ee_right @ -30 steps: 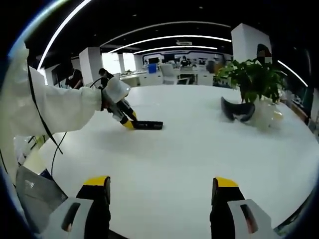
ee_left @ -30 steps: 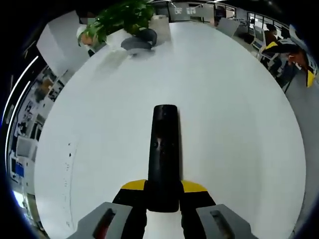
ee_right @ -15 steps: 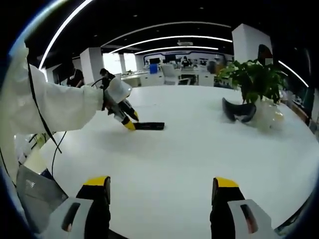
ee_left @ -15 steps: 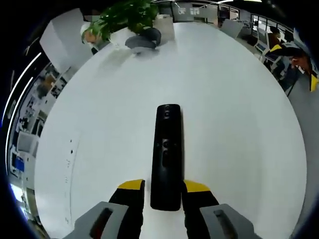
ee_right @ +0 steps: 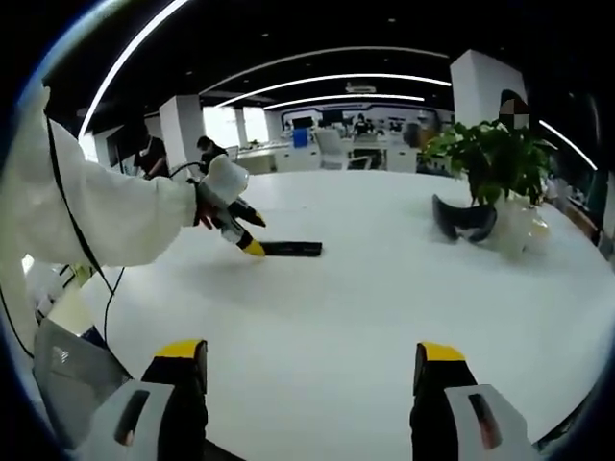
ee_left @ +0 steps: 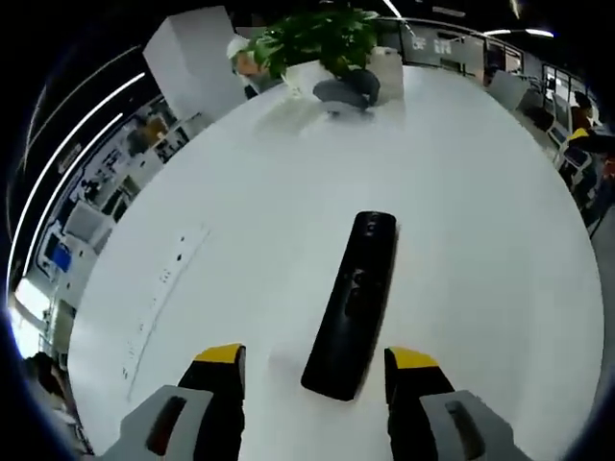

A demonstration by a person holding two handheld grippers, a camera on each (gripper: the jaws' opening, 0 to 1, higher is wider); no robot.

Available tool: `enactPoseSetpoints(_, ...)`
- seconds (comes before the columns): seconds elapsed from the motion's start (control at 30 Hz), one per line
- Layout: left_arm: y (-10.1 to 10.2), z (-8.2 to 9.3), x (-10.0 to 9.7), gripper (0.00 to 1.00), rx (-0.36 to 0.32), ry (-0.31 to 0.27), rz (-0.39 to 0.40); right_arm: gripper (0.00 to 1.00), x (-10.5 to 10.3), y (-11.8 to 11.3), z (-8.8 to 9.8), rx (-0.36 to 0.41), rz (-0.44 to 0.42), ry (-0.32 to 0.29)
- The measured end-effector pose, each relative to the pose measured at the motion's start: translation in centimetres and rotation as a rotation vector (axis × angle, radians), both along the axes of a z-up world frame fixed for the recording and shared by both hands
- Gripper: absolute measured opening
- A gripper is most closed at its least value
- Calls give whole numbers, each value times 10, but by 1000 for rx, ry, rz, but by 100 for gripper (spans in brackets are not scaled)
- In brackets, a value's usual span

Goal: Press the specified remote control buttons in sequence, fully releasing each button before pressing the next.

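Observation:
A long black remote control (ee_left: 352,303) lies flat on the white table (ee_left: 240,221), its buttons facing up. My left gripper (ee_left: 314,370) is open, its yellow-tipped jaws standing either side of the remote's near end without touching it. In the right gripper view the same remote (ee_right: 291,249) lies far off at centre left, with the left gripper (ee_right: 252,246) at its end, held by a person in a white sleeve (ee_right: 106,221). My right gripper (ee_right: 307,360) is open over bare table, well away from the remote.
A potted green plant (ee_left: 322,34) and a dark curved object (ee_left: 348,91) sit at the table's far edge. They are also in the right gripper view, the plant (ee_right: 495,158) and dark object (ee_right: 461,216) at right. People sit in the office behind.
My left gripper has opened wider and let go of the remote, which now lies free and angled to the right between the jaws. The right gripper has barely moved.

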State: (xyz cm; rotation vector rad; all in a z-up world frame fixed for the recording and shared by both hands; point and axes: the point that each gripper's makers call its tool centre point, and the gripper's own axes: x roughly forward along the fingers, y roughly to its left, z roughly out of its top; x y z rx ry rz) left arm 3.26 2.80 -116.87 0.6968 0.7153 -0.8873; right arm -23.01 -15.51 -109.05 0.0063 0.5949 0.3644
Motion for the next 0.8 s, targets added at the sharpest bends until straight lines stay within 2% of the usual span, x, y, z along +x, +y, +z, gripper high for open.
enactPoseSetpoints(0.1, -4, 16, -2, 70, -80, -19, 40, 92, 1, -2, 1, 8, -13, -2)
enactPoseSetpoints(0.2, -4, 28, -5, 78, -133, -35, 77, 94, 1, -2, 1, 22, -14, -1)
enactPoseSetpoints(0.27, -8, 42, -7, 96, -210, -76, 100, 95, 1, -2, 2, 30, -12, -5)
enactPoseSetpoints(0.3, -9, 50, -12, 100, -250, -87, 113, 95, 1, -1, 2, 32, -11, -6)
enactPoseSetpoints(0.47, 2, 64, -36, 100, -254, -94, 141, 98, 1, 1, 4, 20, 2, -20)
enactPoseSetpoints(0.63, 13, 84, -55, 100, -335, -115, 213, 99, 0, 4, 4, 7, 19, -24)
enactPoseSetpoints(0.73, 22, 90, -67, 100, -348, -128, 239, 99, 0, 4, 6, 17, 18, -26)
enactPoseSetpoints(0.8, 27, 93, -75, 100, -370, -113, 269, 99, 1, 4, 8, 26, 11, -35)
